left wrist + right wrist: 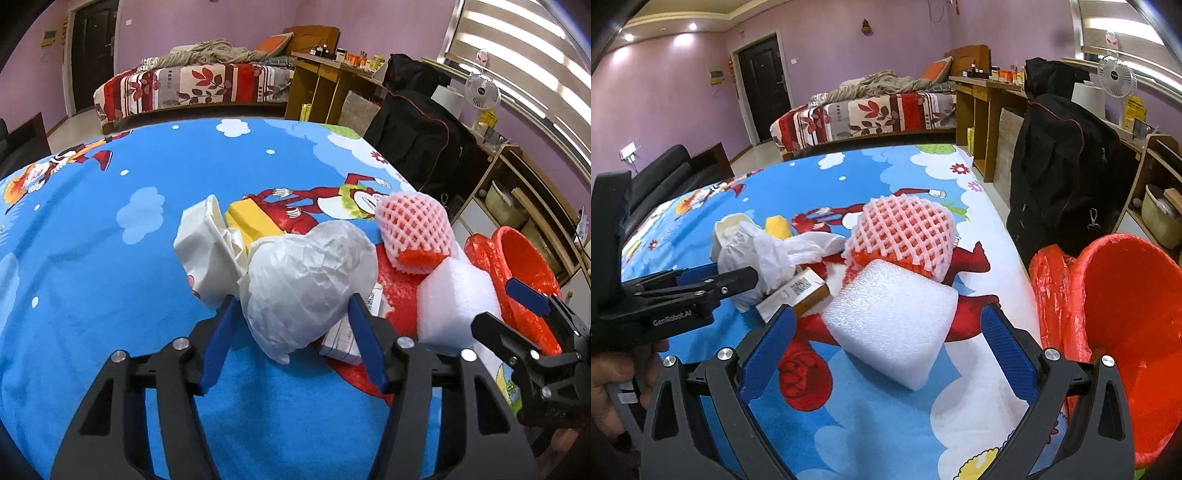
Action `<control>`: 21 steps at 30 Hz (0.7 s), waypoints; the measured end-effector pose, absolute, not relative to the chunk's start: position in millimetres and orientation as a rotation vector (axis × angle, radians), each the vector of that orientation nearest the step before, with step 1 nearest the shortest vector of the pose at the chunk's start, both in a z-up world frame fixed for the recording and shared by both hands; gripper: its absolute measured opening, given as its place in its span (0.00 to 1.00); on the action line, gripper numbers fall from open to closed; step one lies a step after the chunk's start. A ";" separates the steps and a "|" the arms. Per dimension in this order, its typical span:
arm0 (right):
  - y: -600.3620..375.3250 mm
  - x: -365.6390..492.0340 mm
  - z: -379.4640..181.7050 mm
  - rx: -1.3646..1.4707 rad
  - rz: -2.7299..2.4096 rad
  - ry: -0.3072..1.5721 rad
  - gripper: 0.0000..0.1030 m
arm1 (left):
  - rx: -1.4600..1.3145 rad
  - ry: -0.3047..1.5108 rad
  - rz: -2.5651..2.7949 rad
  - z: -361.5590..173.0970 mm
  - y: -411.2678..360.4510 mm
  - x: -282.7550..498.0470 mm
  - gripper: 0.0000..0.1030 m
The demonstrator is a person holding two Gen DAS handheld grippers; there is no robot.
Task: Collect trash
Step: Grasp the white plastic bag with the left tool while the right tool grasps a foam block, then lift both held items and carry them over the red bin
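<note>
On the blue cartoon sheet [92, 240] lies a heap of trash. A crumpled white paper ball [306, 284] sits between the fingers of my left gripper [292, 301], whose tips stand at its sides without squeezing it. My right gripper [888, 314] is spread wide around a white foam block [894, 321], its pads clear of it. Behind the block lie a pink foam net [905, 229], a small barcoded carton [798, 291], a yellow block [251, 218] and a white crumpled cup [203, 251]. A red-lined bin [1126, 314] stands at the bed's right edge.
A black bag [1063, 166] hangs over a chair beside the bed on the right. Wooden desks and shelves [982, 110] line the right wall under the window. A second bed [868, 110] and a dark door [764, 85] are farther back.
</note>
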State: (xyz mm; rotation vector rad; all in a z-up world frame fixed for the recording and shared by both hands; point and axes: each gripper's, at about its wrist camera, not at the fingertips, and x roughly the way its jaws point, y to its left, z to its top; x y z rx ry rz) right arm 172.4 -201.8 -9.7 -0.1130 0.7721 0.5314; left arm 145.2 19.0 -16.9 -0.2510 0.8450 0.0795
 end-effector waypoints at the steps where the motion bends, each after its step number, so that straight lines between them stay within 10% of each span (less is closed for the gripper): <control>1: -201.2 173.3 -11.4 -0.115 0.528 0.776 0.92 | -0.250 0.848 0.079 -17.9 19.5 145.0 0.54; 6: -195.4 178.7 -17.8 -0.126 0.516 0.790 0.92 | -0.249 0.858 0.061 -20.2 16.6 147.9 0.37; 18: -188.7 181.9 -24.9 -0.150 0.555 0.805 0.92 | -0.283 0.855 0.013 -19.5 8.5 141.7 0.33; 21: -190.0 182.2 -26.7 -0.160 0.549 0.812 0.78 | -0.284 0.853 0.005 -17.8 4.6 140.4 0.33</control>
